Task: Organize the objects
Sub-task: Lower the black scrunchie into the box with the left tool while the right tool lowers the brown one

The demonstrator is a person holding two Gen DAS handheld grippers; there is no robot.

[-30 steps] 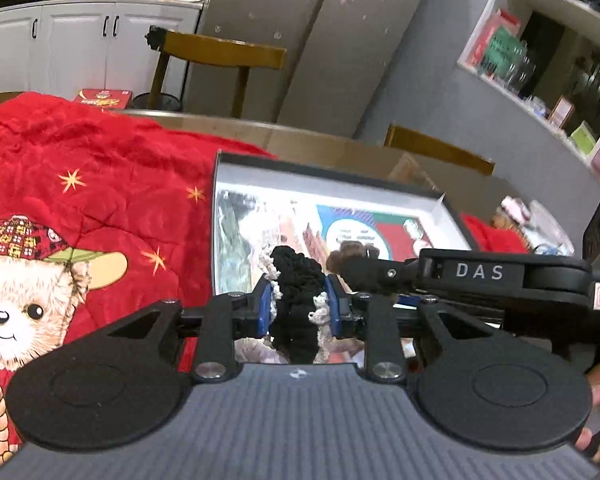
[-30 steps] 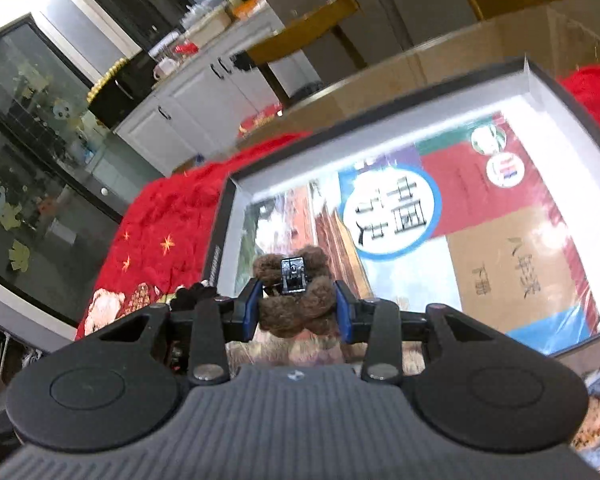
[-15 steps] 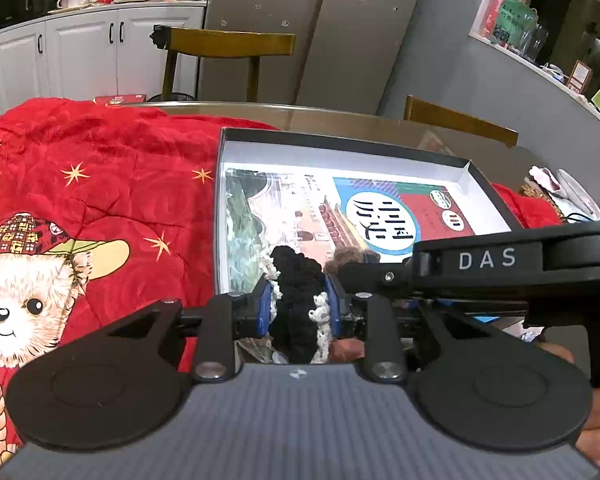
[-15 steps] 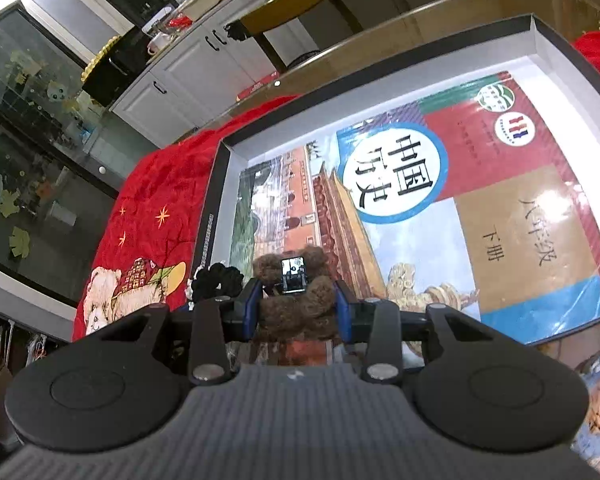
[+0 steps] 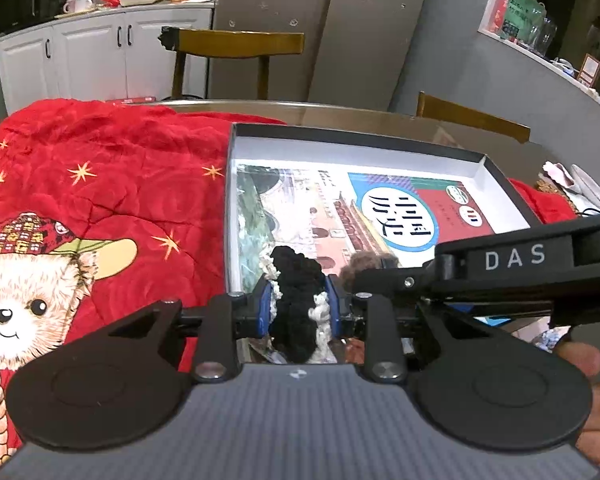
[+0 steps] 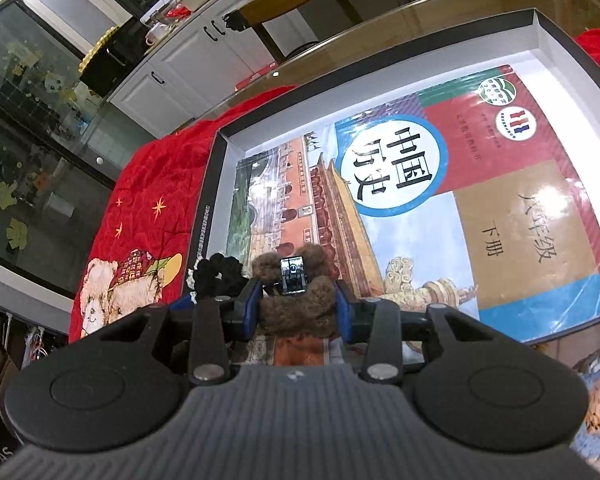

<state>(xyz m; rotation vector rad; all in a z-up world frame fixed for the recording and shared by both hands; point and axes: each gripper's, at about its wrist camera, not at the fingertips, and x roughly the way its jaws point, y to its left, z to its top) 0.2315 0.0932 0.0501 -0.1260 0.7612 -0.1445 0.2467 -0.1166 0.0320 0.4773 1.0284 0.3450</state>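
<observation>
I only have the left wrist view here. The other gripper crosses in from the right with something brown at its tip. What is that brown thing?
Observer: A fuzzy brown bear, clamped between the right gripper fingers.
Reviewer: Is there anything on the bear?
Observer: A small dark card or tag stands at its chest; the print is too small to read.
Reviewer: How much of the book in the box is covered?
Observer: Most of the book cover shows in the right wrist view, including a tan panel and a blue corner. The black yarn toy held by the left gripper sits just left of the bear, over the box near corner.
</observation>
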